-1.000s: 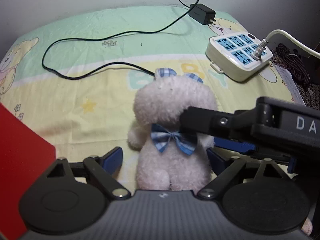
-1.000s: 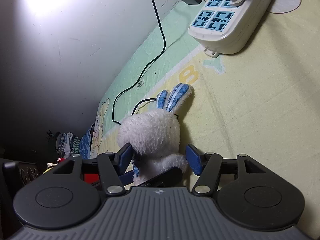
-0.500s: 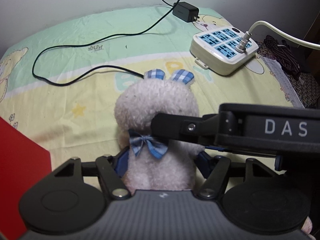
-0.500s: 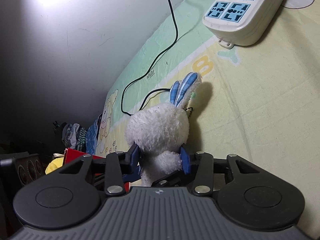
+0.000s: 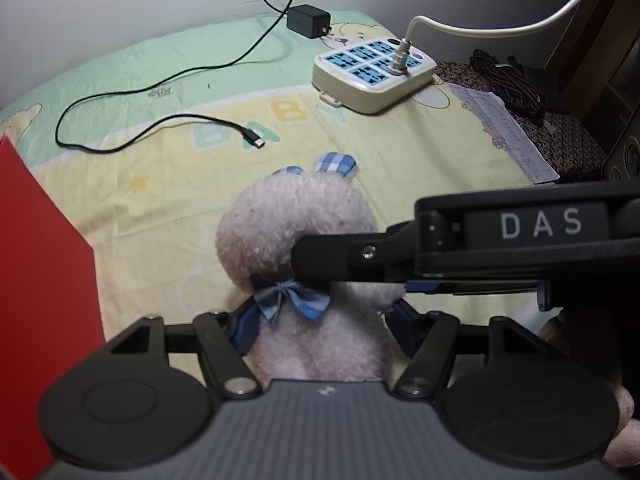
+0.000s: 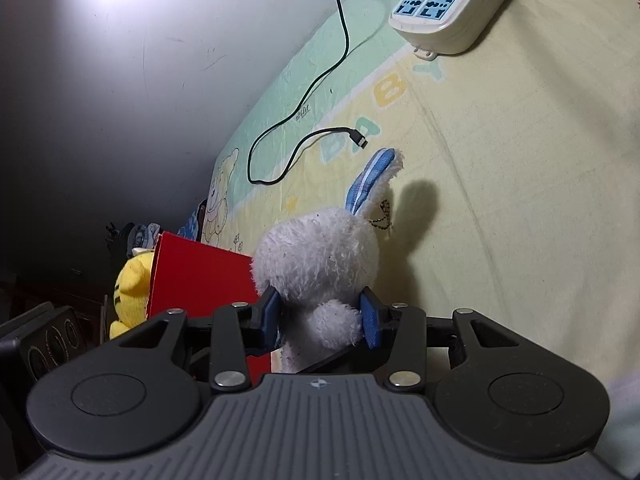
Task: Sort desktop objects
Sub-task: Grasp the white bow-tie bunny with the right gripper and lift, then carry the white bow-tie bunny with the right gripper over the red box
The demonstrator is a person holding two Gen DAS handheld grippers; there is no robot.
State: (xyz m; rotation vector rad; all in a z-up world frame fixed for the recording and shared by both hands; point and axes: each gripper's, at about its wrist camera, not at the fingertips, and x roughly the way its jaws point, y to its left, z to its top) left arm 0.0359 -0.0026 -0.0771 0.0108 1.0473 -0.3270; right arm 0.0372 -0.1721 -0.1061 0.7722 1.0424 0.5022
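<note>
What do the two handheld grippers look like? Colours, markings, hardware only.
Both match: ribbed grey body, two black round discs, black linkage arms with silver pivot screws, blue finger pads. Left gripper, right gripper. In the left view, the right gripper's black side reads "DAS" in white. No cables or sleeves visible.

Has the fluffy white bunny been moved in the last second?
Yes. The bunny now sits nearer than the black cable's plug, which it hid before; both grippers clamp it.
</note>
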